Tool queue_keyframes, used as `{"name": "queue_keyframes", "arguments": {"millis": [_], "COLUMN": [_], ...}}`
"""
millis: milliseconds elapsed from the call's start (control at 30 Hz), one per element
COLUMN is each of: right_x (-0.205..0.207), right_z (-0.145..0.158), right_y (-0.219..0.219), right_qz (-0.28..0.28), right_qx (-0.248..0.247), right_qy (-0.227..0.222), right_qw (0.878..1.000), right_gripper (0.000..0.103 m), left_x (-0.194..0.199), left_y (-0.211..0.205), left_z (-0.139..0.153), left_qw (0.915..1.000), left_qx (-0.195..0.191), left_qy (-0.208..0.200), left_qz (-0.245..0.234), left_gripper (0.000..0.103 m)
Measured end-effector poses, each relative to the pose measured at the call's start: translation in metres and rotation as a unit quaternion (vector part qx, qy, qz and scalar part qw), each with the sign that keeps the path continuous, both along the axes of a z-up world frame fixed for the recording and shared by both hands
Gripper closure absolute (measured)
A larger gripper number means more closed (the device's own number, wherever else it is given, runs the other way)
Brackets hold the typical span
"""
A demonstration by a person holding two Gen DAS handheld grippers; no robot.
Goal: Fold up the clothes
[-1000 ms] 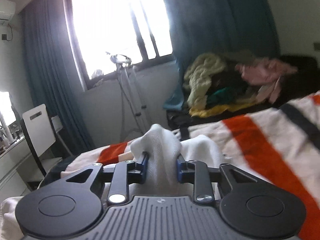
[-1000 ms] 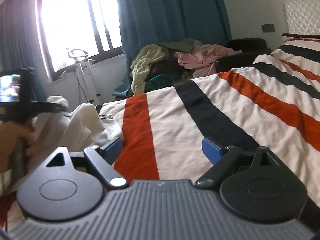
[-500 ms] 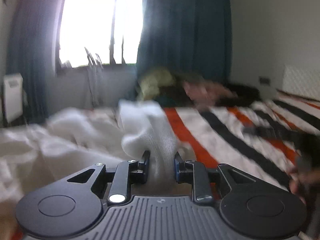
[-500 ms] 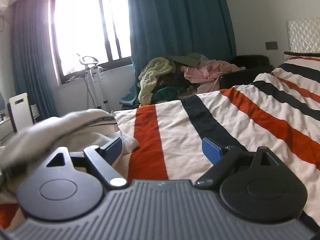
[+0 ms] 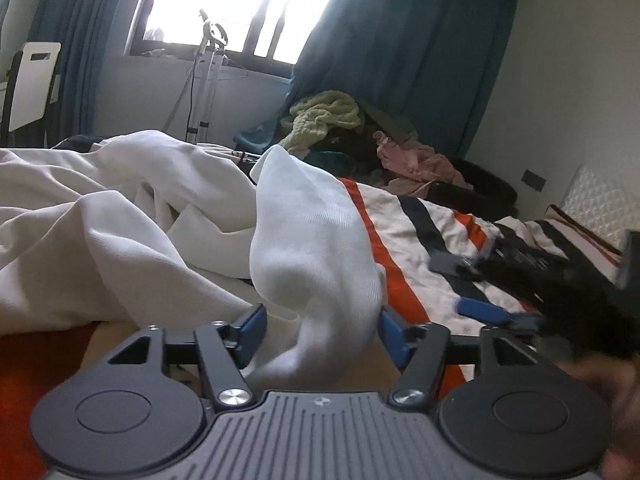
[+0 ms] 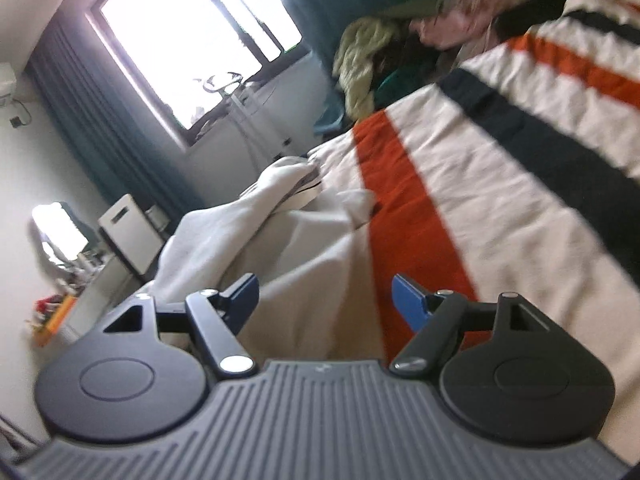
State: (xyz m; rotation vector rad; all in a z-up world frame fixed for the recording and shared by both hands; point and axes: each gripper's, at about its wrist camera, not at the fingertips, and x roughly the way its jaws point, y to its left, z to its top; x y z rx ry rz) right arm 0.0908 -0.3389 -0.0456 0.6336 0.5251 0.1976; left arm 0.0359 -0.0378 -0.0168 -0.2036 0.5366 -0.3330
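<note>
A white garment (image 5: 120, 220) lies crumpled on the striped bed blanket (image 5: 416, 220). One fold of it (image 5: 316, 248) stands up between the blue pads of my left gripper (image 5: 320, 332). Those jaws are opening, and the pads stand apart from the cloth rather than pinching it. My right gripper (image 5: 472, 280) shows blurred at the right, low over the blanket. In the right wrist view the right gripper (image 6: 326, 300) hangs tilted over the edge of the white garment (image 6: 280, 240). Its jaws are closing, wide apart, with nothing pressed between the pads.
A pile of mixed clothes (image 5: 332, 120) sits past the bed's far edge, below dark teal curtains (image 5: 400, 60). A metal stand (image 5: 208, 60) and a white chair (image 5: 32, 80) are by the window. A quilted headboard (image 5: 600, 200) is at the far right.
My left gripper swung right with the white fold, and its tight pinch has spread wide. The right gripper rolled, narrowed a little, and now hangs over the white cloth.
</note>
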Motion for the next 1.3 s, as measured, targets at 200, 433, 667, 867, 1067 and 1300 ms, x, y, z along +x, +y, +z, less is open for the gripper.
{"name": "queue_keyframes", "arguments": {"millis": [200,433,667,867,1067,1300], "right_x": [0.11,0.247,0.298,0.253,0.163,0.042], "right_z": [0.014,0.013,-0.012,0.04,0.106,0.086], "right_y": [0.023,0.06,0.082,0.047,-0.049,-0.155], "right_qz": [0.042,0.028,0.013,-0.053,-0.168,-0.276], "right_qx": [-0.01,0.001,-0.042,-0.068,-0.06,-0.061], "right_qy": [0.011,0.057,0.129,0.031,-0.064,-0.044], "right_qw": [0.999,0.998,0.991,0.996,0.982,0.958], "right_gripper": [0.027,0.027,0.089,0.096,0.096,0.096], "left_x": [0.013,0.048,0.076,0.074,0.047,0.023], "left_y": [0.012,0.026,0.034,0.037,0.031,0.015], "left_z": [-0.005,-0.037,-0.065,-0.058,-0.037,-0.025], "left_qw": [0.9996,0.9986,0.9978,0.9974,0.9966,0.994], "left_qx": [-0.017,-0.052,-0.055,-0.067,-0.073,-0.052], "left_qy": [-0.021,0.012,0.038,0.028,-0.03,-0.084], "left_qz": [-0.011,-0.006,0.006,0.003,-0.02,-0.047], "left_gripper": [0.029,0.028,0.028,0.028,0.027,0.026]}}
